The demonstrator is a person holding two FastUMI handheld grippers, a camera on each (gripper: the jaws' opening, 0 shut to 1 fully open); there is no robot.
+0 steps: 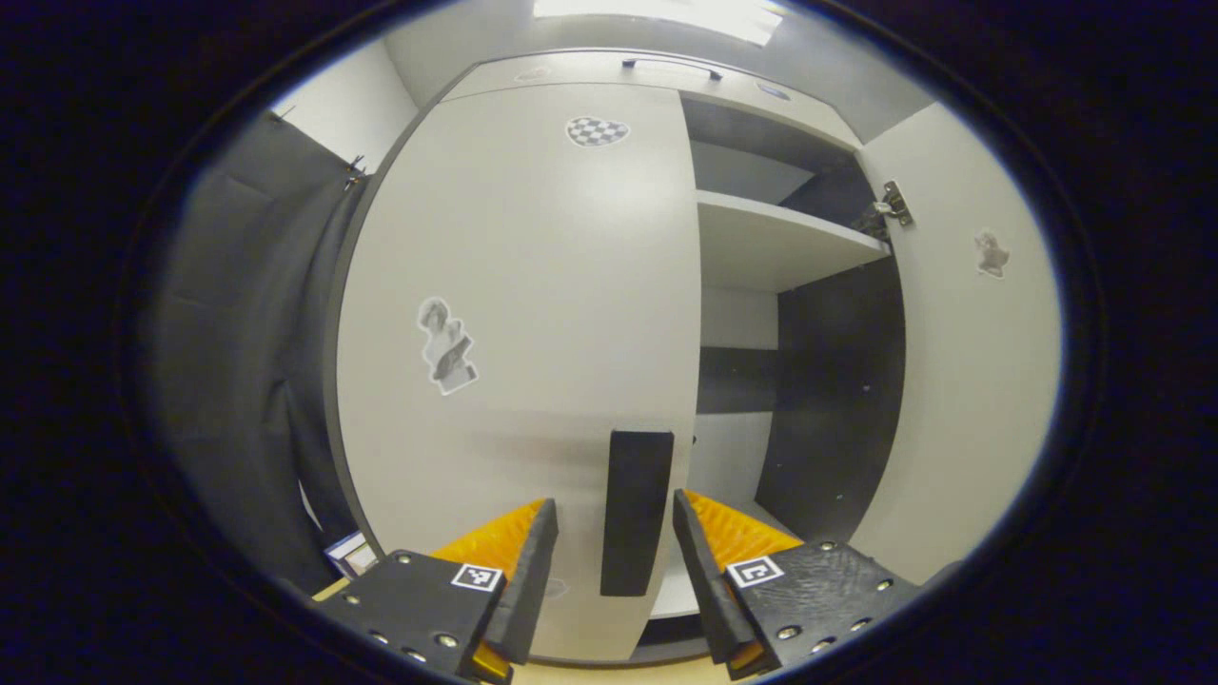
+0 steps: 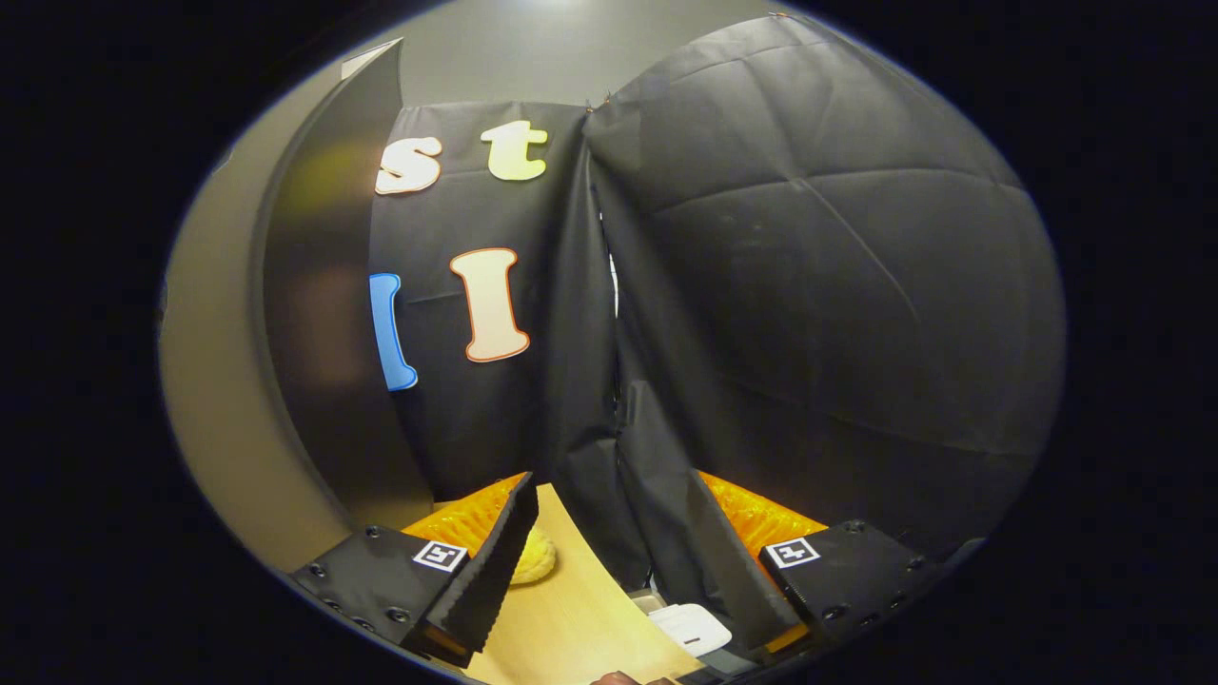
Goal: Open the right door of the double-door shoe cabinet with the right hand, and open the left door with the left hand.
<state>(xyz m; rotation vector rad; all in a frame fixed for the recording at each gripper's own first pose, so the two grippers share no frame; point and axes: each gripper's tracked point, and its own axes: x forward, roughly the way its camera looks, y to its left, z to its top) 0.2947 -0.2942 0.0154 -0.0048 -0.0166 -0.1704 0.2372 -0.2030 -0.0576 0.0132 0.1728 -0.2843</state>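
In the left gripper view the white shoe cabinet's left door (image 1: 533, 314) is closed. Its black vertical handle (image 1: 636, 509) sits along the door's right edge. My left gripper (image 1: 614, 518) is open, and the handle stands in the gap between its fingers without either finger touching it. The right door (image 1: 971, 342) is swung wide open to the right, baring the shelves (image 1: 771, 243) and the dark interior. In the right gripper view my right gripper (image 2: 609, 495) is open and holds nothing. The open door's dark edge (image 2: 324, 314) is at its left.
Black cloth wall (image 2: 818, 285) hangs close ahead of the right gripper and to the left of the cabinet (image 1: 247, 314). A wooden surface (image 2: 571, 609) lies below, with a yellow object (image 2: 533, 559) and a small white item (image 2: 690, 628) on it. A top drawer handle (image 1: 671, 67) sits above the doors.
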